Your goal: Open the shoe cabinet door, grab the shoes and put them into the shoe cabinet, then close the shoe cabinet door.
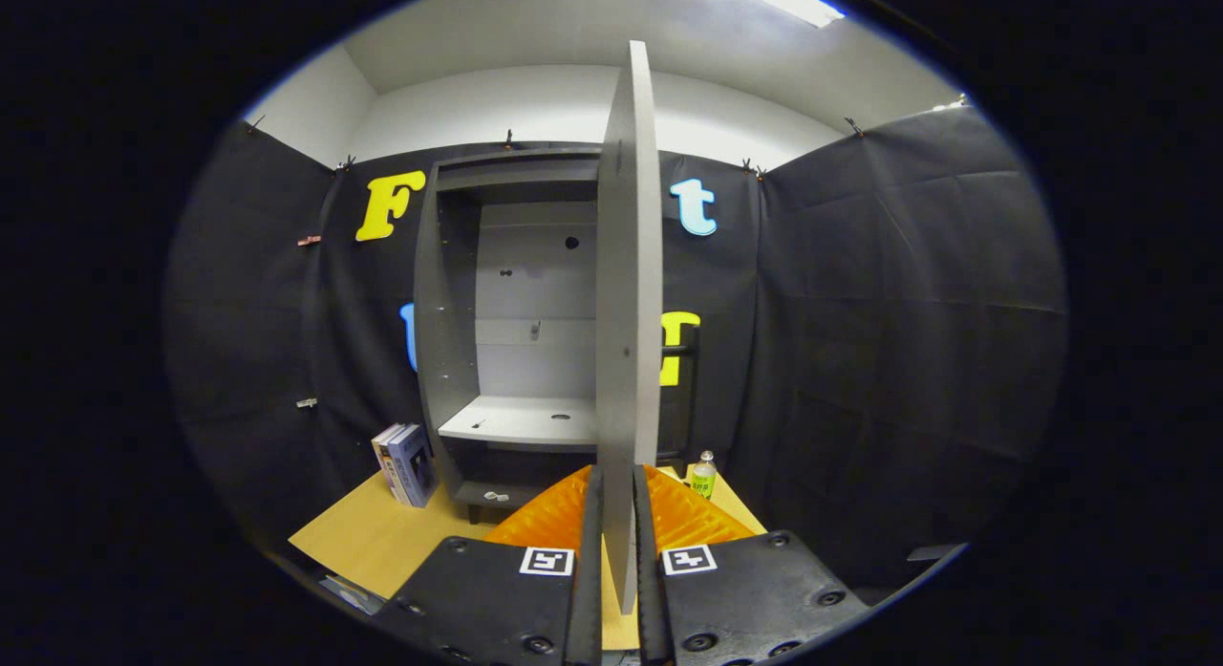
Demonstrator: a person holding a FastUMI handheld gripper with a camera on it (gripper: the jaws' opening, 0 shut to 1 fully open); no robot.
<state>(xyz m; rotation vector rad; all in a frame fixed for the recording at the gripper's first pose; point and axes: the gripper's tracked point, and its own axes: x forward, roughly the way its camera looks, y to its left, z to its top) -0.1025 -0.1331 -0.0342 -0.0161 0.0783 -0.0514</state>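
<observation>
Hand-held gripper [619, 513] clamped on the free edge of the shoe cabinet door [629, 265], both fingers [590, 551] pressing either face of the panel low down, near its bottom corner. Door seen edge-on, standing upright btwn the fingers and running up through the middle of the view; swung wide open, roughly square to the cabinet front. Shoe cabinet [478, 312] just beyond, interior exposed: grey back panel w/ a few holes, one shelf [521, 419] across the lower part, bare apart from small holes, a lower compartment under it w/ a small pale item on its floor, can't tell what. Cabinet left side wall edge is well left of the door, so opening is wide and unblocked from the left. Books [403, 463] stand upright just left of cabinet base on the desk [373, 537]. Green-label bottle [704, 475] upright on the desk right of the door, near a dark frame behind the panel. Open desk surface in front-left of cabinet. Right of door: mostly booth cloth wall, little desk edge showing. Shoes not made out.
</observation>
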